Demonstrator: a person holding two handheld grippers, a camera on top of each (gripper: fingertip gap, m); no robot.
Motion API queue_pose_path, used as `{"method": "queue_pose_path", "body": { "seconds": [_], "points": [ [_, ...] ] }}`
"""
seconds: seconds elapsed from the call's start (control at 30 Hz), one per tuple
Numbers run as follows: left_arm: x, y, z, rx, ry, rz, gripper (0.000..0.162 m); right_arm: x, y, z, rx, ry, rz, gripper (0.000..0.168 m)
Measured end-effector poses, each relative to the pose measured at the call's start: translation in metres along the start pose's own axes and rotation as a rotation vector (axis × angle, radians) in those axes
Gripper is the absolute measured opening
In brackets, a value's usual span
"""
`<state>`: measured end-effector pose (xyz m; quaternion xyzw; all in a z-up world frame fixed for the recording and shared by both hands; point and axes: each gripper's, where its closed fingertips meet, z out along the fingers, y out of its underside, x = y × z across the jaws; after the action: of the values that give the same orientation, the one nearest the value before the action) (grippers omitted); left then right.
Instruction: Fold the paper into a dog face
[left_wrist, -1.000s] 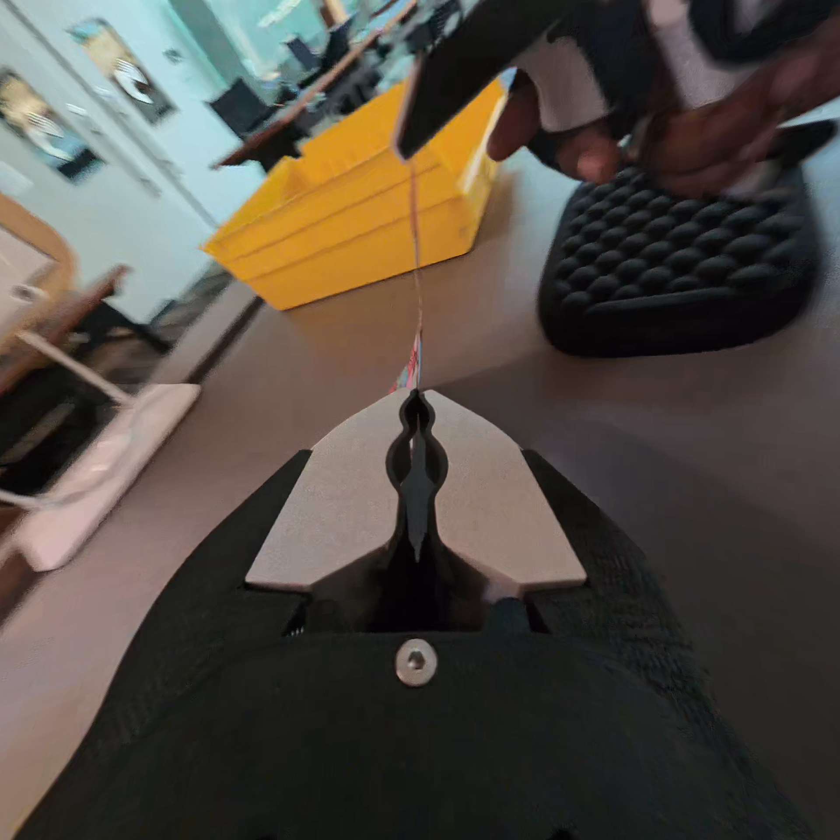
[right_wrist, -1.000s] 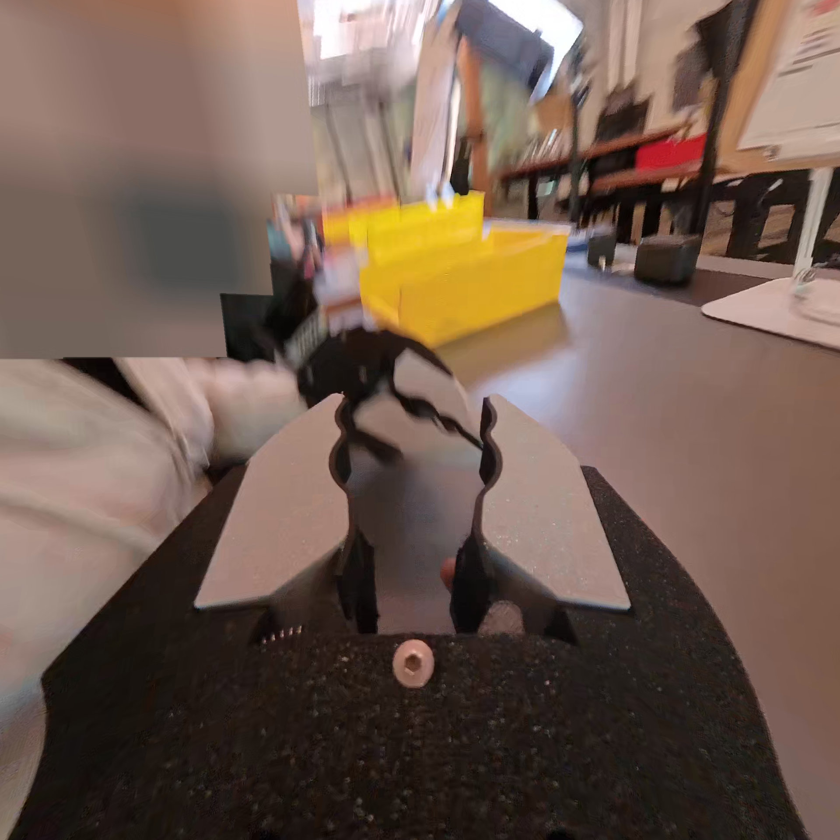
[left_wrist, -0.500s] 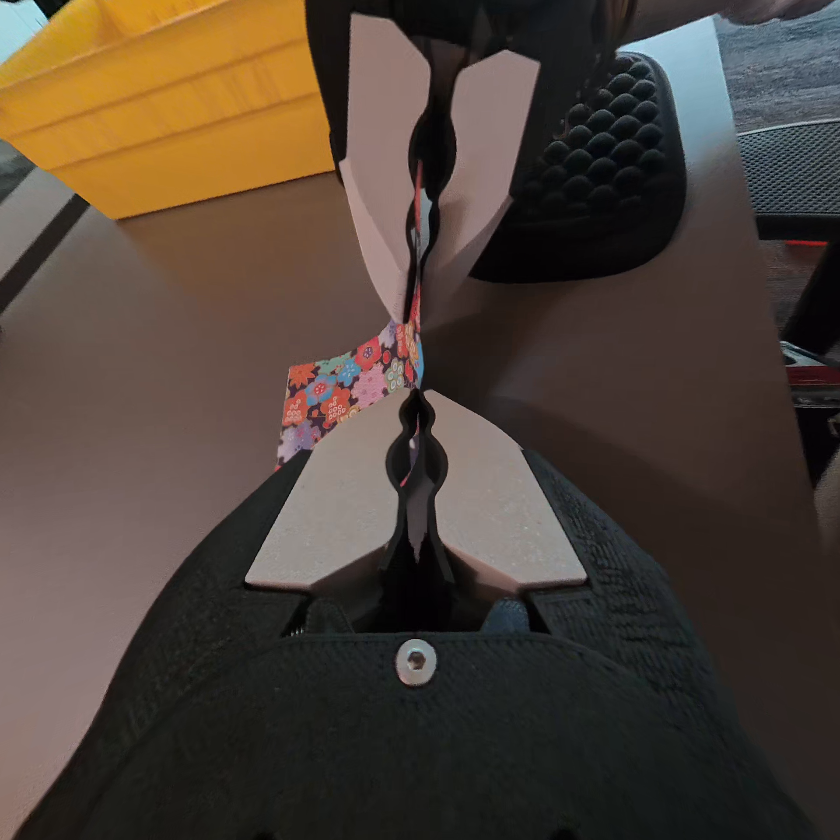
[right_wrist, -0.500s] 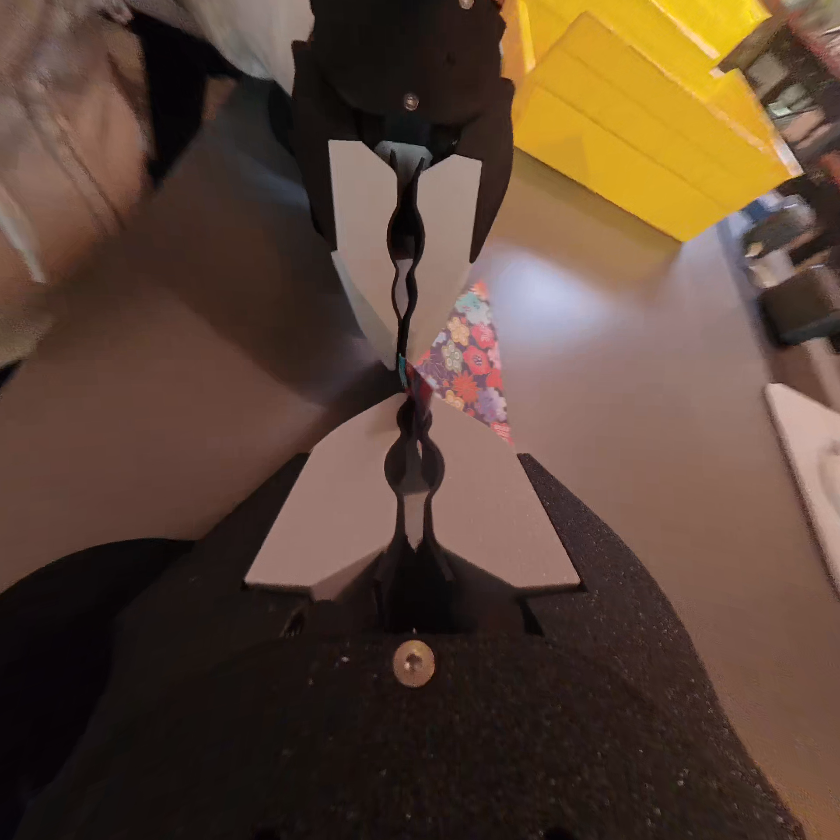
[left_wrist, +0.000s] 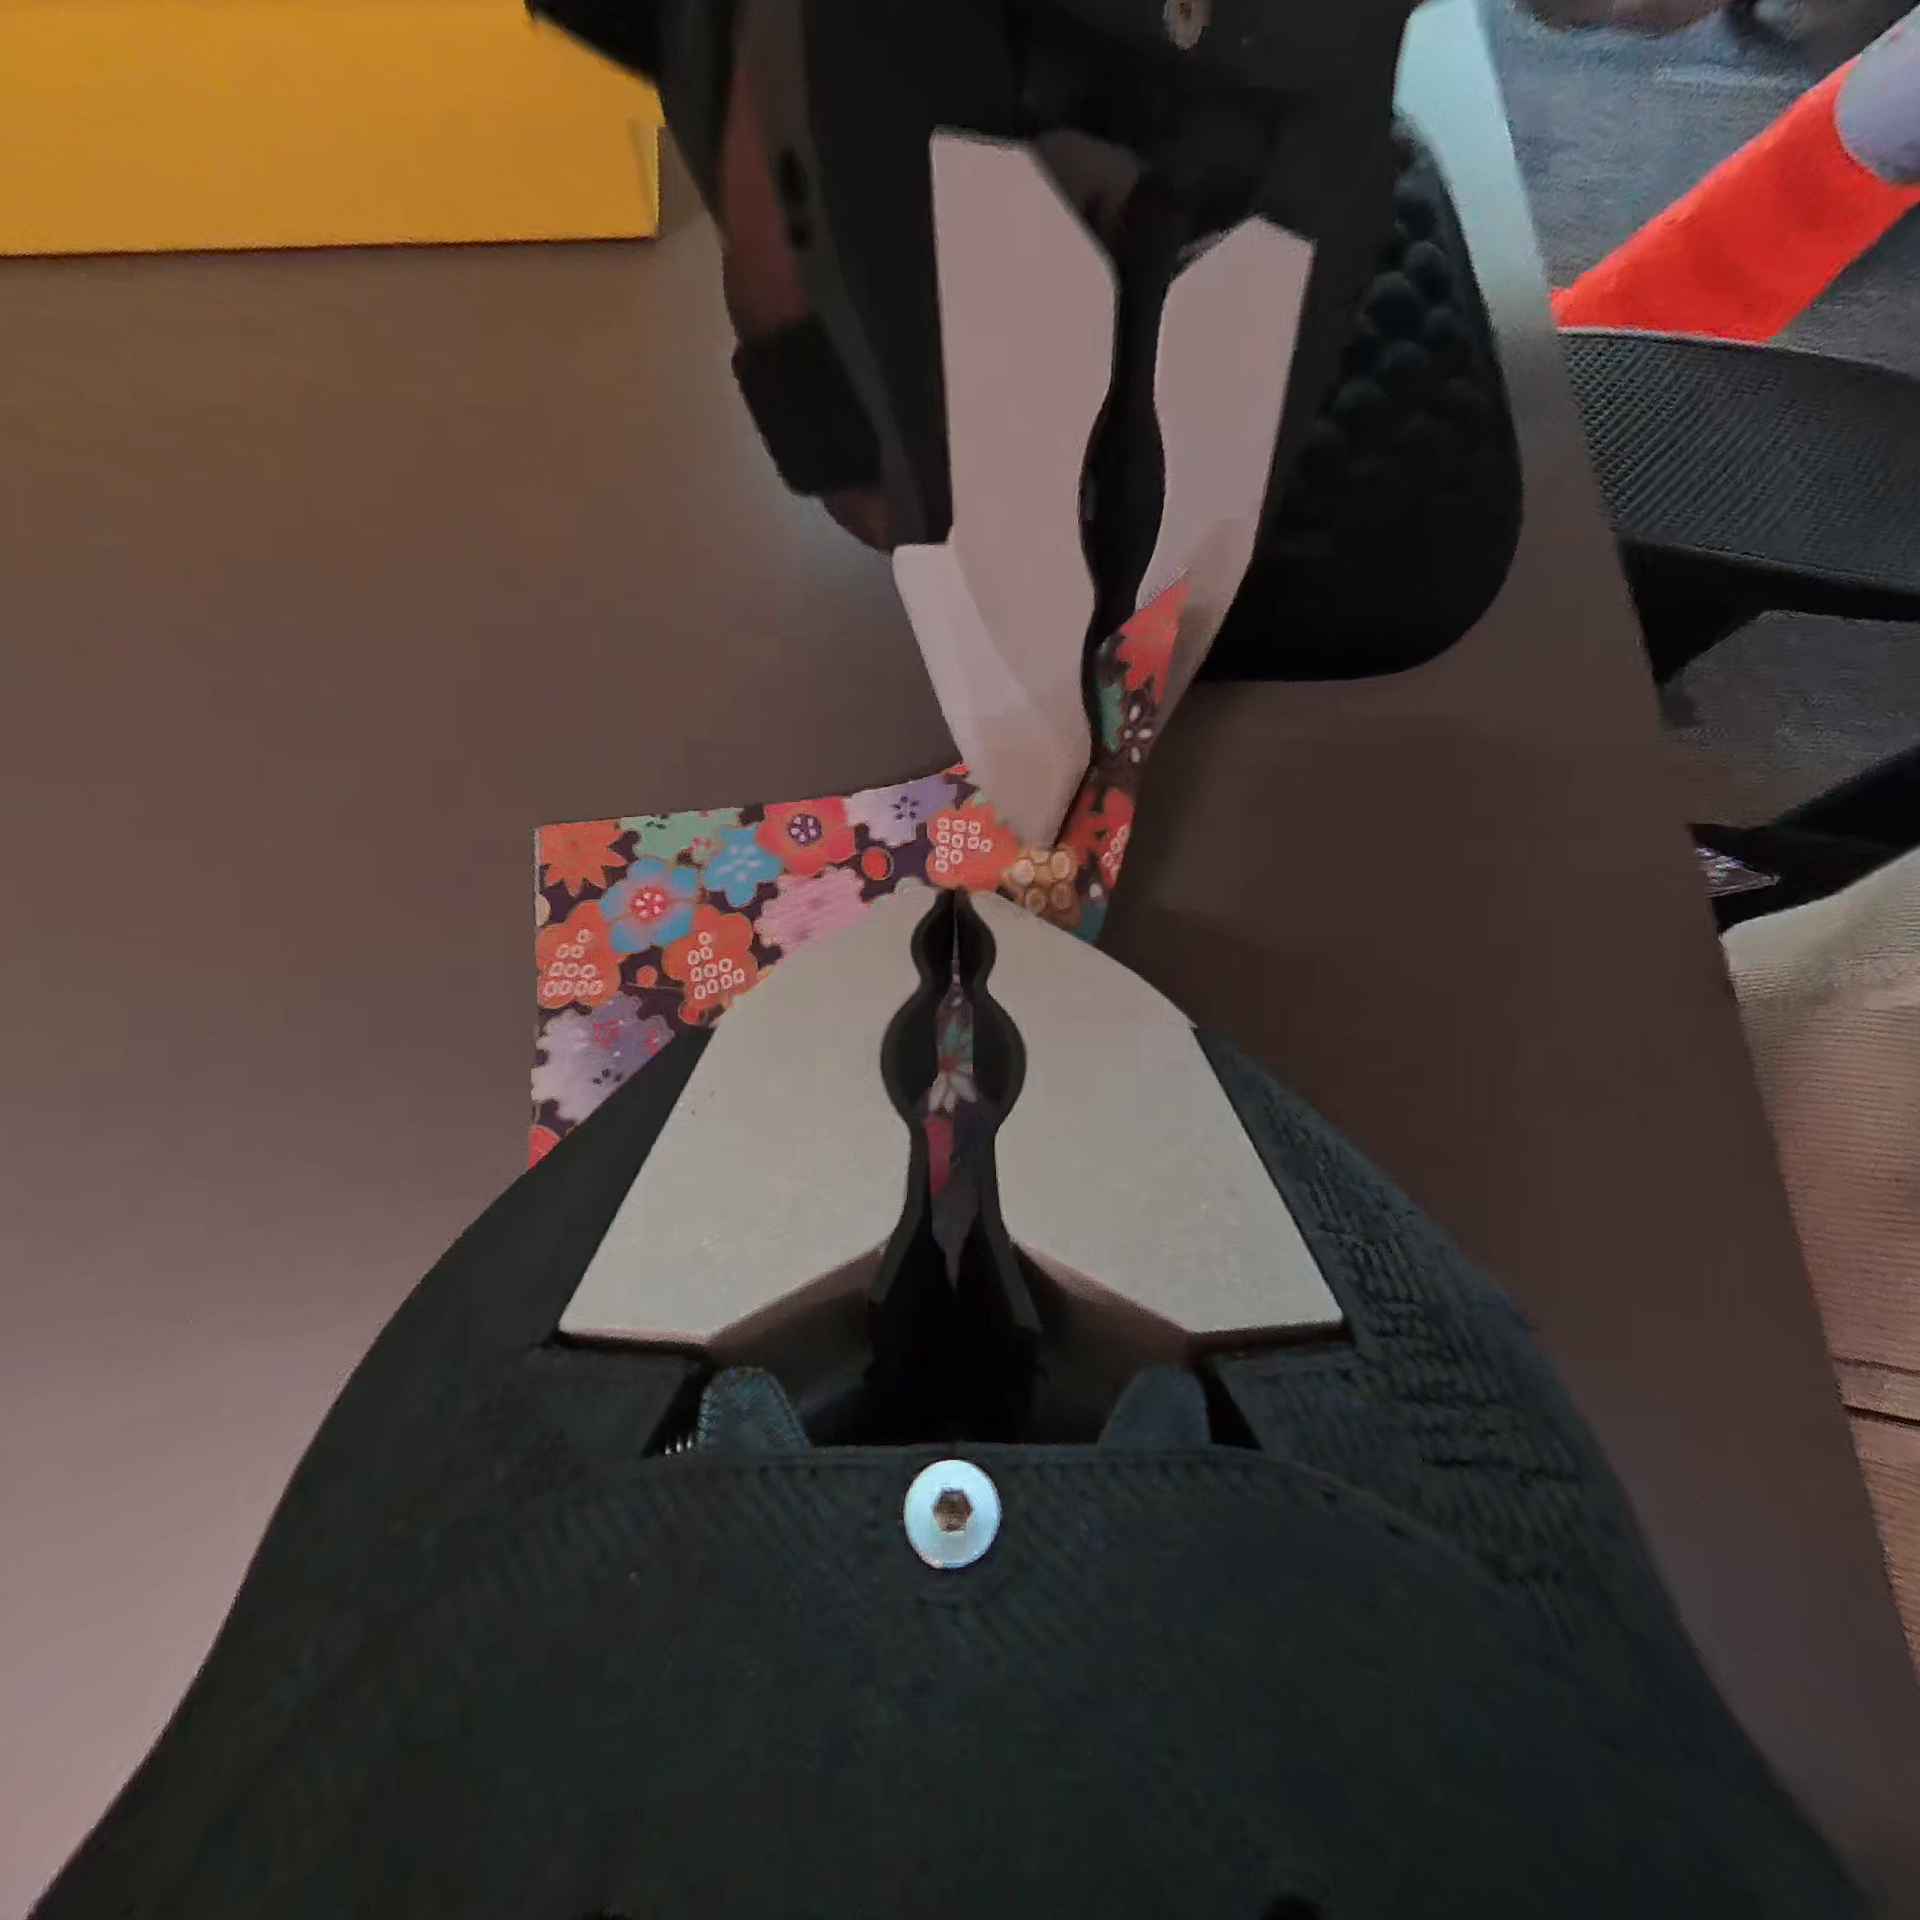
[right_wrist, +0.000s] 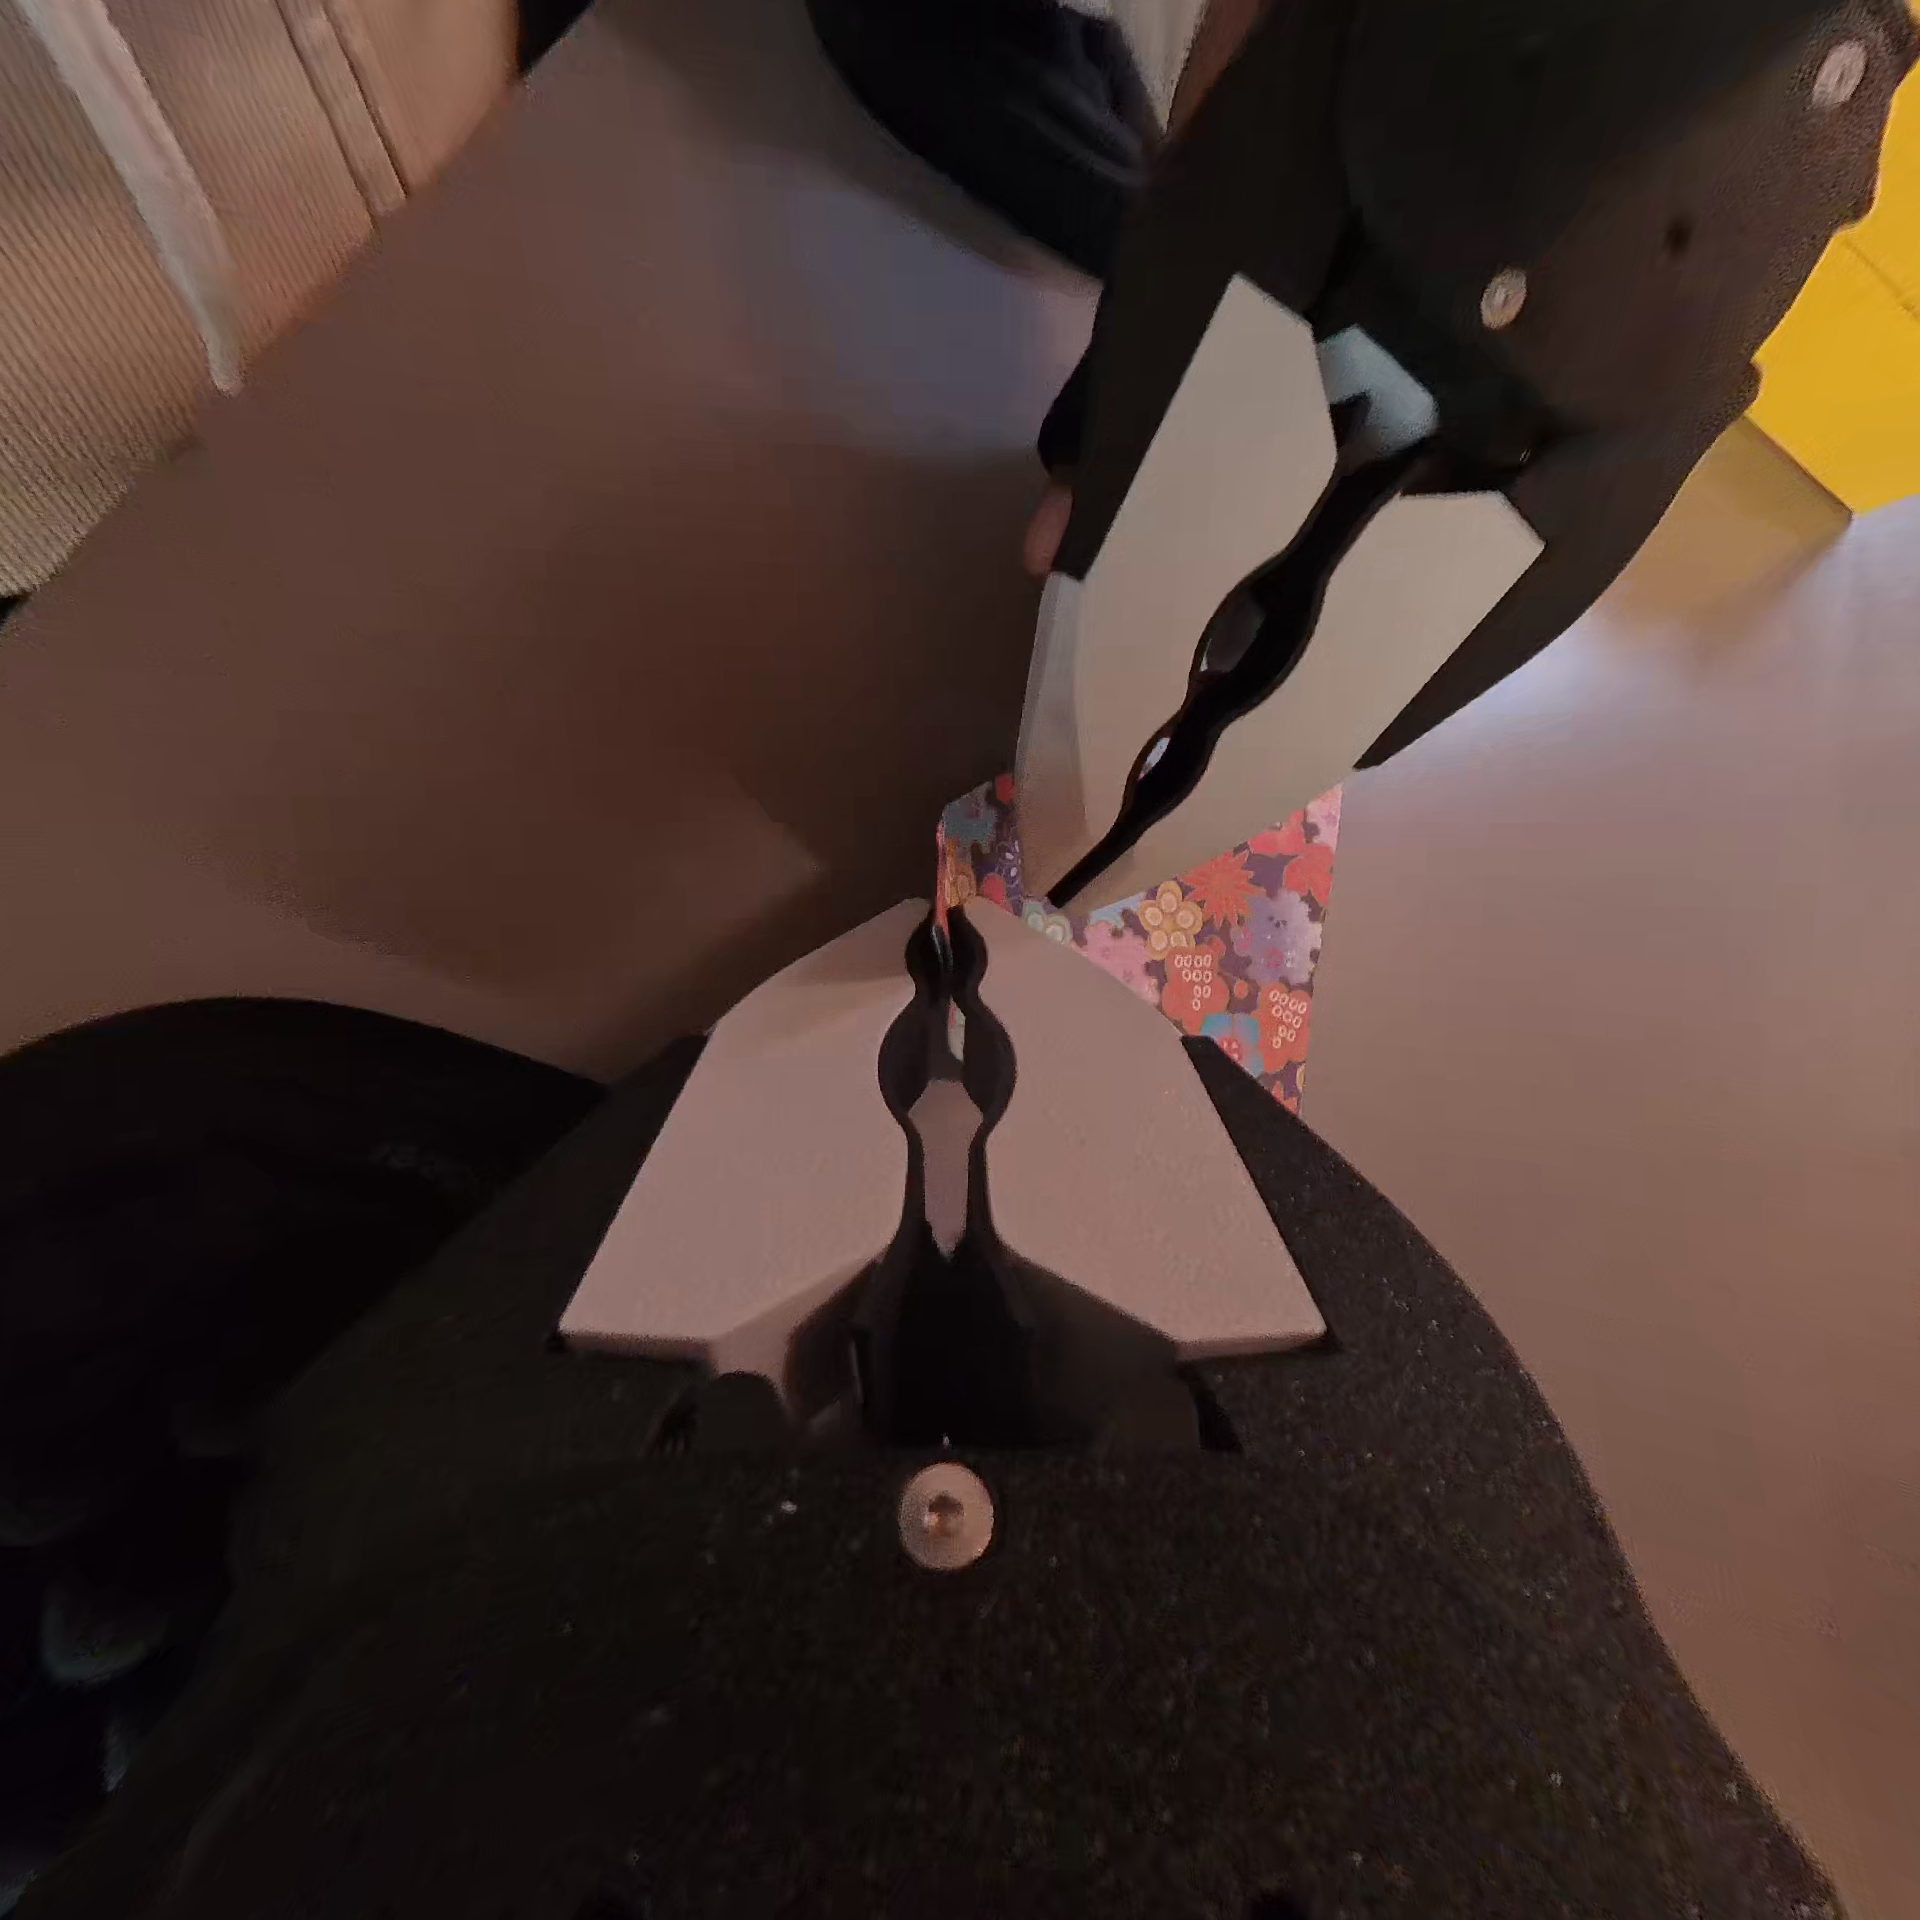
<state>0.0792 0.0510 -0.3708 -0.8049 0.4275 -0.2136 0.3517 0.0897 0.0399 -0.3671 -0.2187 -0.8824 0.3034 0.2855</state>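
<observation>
The flower-patterned paper (left_wrist: 686, 925) lies partly on the brown table, with one part pinched up between both grippers. My left gripper (left_wrist: 951, 909) is shut on the paper, which shows between its fingers. My right gripper (right_wrist: 943, 920) is shut on the paper (right_wrist: 1216, 956) too. The two grippers meet almost tip to tip over the paper. The right gripper also shows in the left wrist view (left_wrist: 1075, 821), coming down from above. The left gripper also shows in the right wrist view (right_wrist: 1070, 888), coming in from the upper right.
A yellow bin (left_wrist: 312, 114) stands at the far left of the table; it also shows in the right wrist view (right_wrist: 1839, 353). A black bumpy cushion (left_wrist: 1413, 436) lies behind the right gripper. A black mesh chair (left_wrist: 1745, 436) stands past the table edge. The tips of both grippers are at nearly the same place.
Both grippers have come down toward the table and closer together. More of the paper now lies flat on the table. The right gripper went from open a second ago to shut on the paper.
</observation>
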Motion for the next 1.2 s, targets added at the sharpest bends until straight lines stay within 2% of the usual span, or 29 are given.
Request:
{"method": "queue_pose_path", "body": {
  "seconds": [0.07,0.13,0.3,0.53,0.63,0.83,1.0,1.2],
  "points": [
    [-0.002,0.013,0.006,-0.067,-0.015,-0.006,0.002,0.0,0.004,-0.001,-0.028,0.029,-0.024,0.001],
    [-0.001,0.013,0.006,-0.048,-0.013,-0.039,0.0,-0.001,0.001,-0.003,-0.002,0.053,0.01,0.001],
    [0.0,0.013,0.006,-0.034,-0.037,-0.108,0.0,-0.002,-0.001,-0.009,0.048,0.035,0.292,0.001],
    [0.0,0.013,0.006,-0.026,-0.072,-0.125,0.0,-0.004,-0.002,-0.006,0.03,-0.017,0.336,0.0],
    [0.0,0.013,0.006,-0.024,-0.065,-0.136,0.0,0.001,0.0,-0.007,0.036,-0.066,0.517,0.0],
    [0.0,0.013,0.006,-0.019,-0.05,-0.151,0.0,0.01,0.02,-0.008,0.014,-0.151,1.08,0.0],
    [0.0,0.013,0.006,-0.017,-0.045,-0.156,0.0,0.011,0.027,-0.005,-0.023,-0.16,1.22,0.0],
    [0.001,0.013,0.006,-0.015,-0.035,-0.151,0.002,0.019,0.026,-0.006,0.036,-0.168,1.35,0.001]
  ]
}}
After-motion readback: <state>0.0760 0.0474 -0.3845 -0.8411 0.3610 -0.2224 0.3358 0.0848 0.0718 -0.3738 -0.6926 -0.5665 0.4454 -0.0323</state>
